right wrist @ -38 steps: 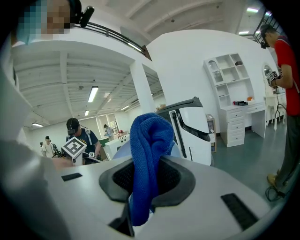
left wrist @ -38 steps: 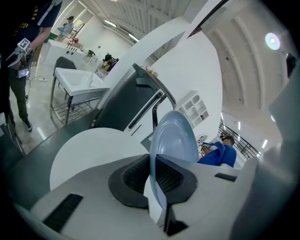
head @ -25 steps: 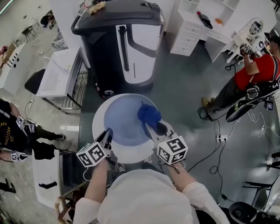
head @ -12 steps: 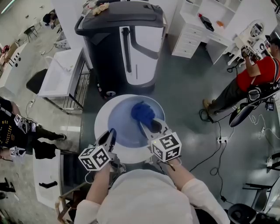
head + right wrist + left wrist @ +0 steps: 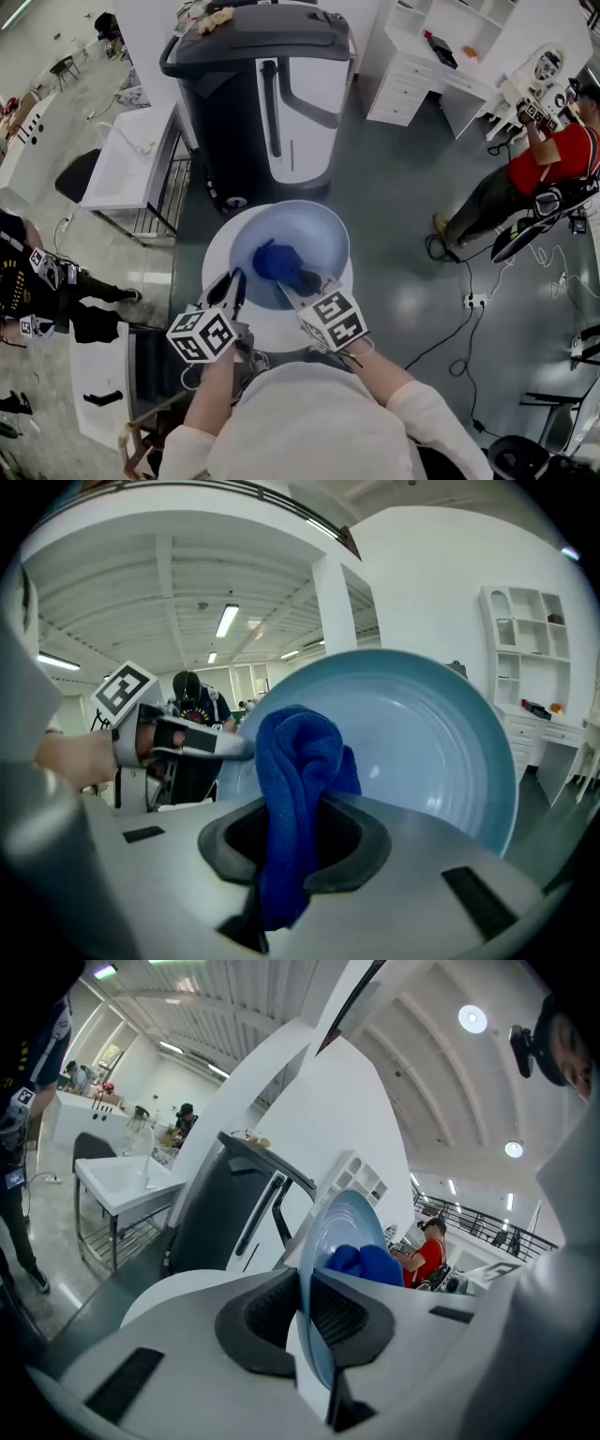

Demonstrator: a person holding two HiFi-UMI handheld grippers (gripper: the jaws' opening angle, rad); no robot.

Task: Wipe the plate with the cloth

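A light blue plate point(image 5: 309, 230) is held tilted above a round white table point(image 5: 217, 267). My left gripper point(image 5: 234, 286) is shut on the plate's near left rim; in the left gripper view the plate point(image 5: 342, 1218) stands edge-on between the pads. My right gripper point(image 5: 295, 283) is shut on a dark blue cloth point(image 5: 272, 261), which presses on the lower left of the plate's face. In the right gripper view the cloth point(image 5: 295, 761) hangs bunched between the jaws in front of the plate point(image 5: 422, 733), with the left gripper point(image 5: 187, 742) at the rim beyond. The cloth point(image 5: 366, 1262) also peeks over the plate in the left gripper view.
A large black and white machine point(image 5: 258, 84) stands just behind the round table. A white sink table point(image 5: 122, 159) is at the left, white drawers point(image 5: 412, 61) at the back right. A person in red point(image 5: 548, 159) sits at the right; cables point(image 5: 469, 300) lie on the floor.
My right gripper has dragged the cloth across the plate's face from the right side to the lower left. The plate and my left gripper have risen a little.
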